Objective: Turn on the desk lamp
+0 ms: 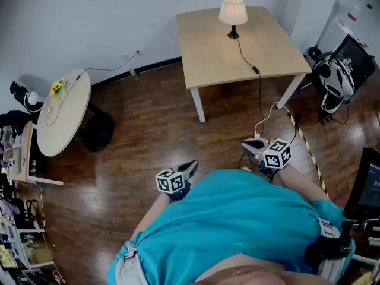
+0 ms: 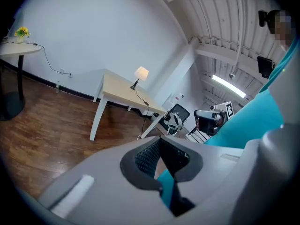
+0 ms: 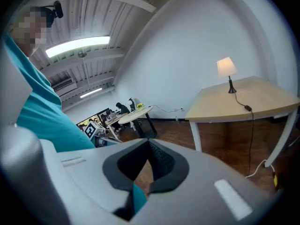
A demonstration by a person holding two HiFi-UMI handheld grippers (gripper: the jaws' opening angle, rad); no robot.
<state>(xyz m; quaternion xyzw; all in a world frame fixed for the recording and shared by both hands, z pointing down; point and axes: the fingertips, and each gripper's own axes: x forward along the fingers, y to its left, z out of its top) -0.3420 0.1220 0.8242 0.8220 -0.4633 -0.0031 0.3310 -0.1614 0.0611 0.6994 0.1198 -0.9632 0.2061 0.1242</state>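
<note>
Held near torso [image 1: 237, 218]: left claw [image 1: 190, 167], right claw [image 1: 252, 143] closed, empty; lamp [image 1: 233, 13] far.

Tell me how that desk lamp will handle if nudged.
The desk lamp probably tips easily: wide shade on a thin stem over a small base. Its cord looks floppy and, hanging off the table, may tug it.

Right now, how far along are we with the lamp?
Done: nothing certain; the lamp shade looks bright, but I cannot tell if it is lit. In hand: nothing; left gripper and right gripper are shut and empty, near the body, well short of the table. Left: reach the cord switch and press it, if unlit.
</note>
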